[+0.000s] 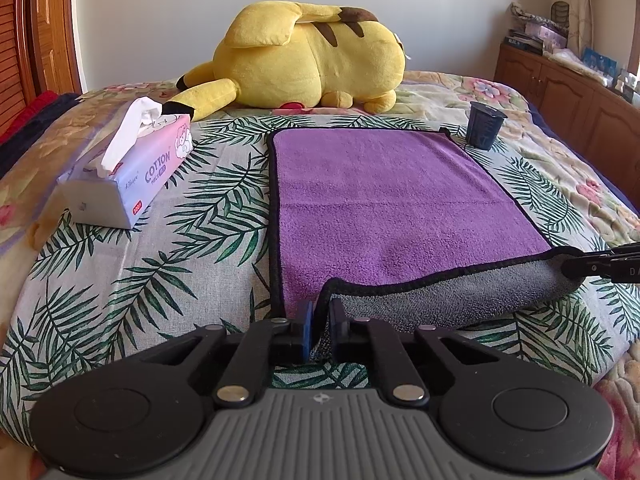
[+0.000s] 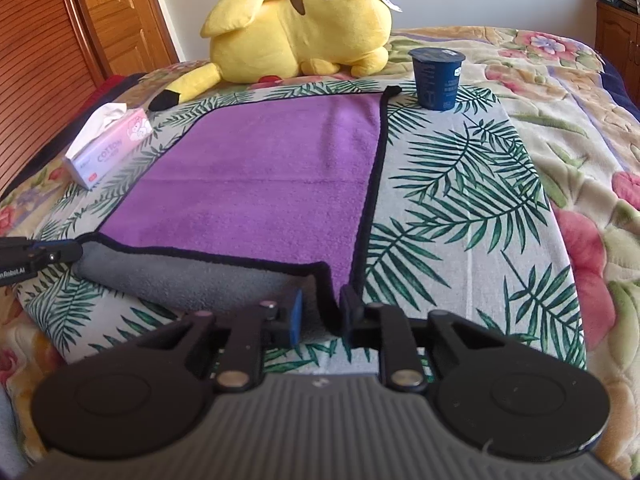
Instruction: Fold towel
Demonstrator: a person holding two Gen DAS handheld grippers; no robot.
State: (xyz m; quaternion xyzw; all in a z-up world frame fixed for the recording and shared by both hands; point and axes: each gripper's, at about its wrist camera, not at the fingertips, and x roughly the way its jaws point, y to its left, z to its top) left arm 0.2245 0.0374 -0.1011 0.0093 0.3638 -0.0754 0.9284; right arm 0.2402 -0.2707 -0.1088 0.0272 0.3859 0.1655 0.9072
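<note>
Two grippers hold one towel on a bed (image 1: 560, 152) whose floral quilt is overlaid with a palm-leaf cloth (image 1: 168, 240). With the towel as landmark, everything else can be placed from it.

Beyond the towel's far edge lies a big yellow plush toy (image 1: 308, 60), stretched on its side on the quilt, its black-tipped tail reaching toward the far left corner. It does not touch the towel.

The towel (image 1: 384, 200) itself is purple on top with a dark bound edge and grey underneath. Most of it lies flat on the palm-leaf cloth. Its near edge is lifted and curled over toward the far side, so a grey strip of the underside shows along the whole near width.

Left of the towel, well apart from its left edge, a tissue pack (image 1: 128, 172) marked COTTON lies on the cloth with a white tissue sticking up from its top.

The left gripper (image 1: 320, 330) is at the towel's near left corner, its jaws drawn narrow with the turned-up fabric pinched between them. The right gripper (image 2: 322, 314) is at the near right corner, likewise closed to a slim gap on the bound edge. In the left wrist view its tip shows at the right end of the grey roll.

Just beside the towel's far right corner stands a small dark blue cup (image 2: 437, 78), upright, close to the corner loop.
</note>
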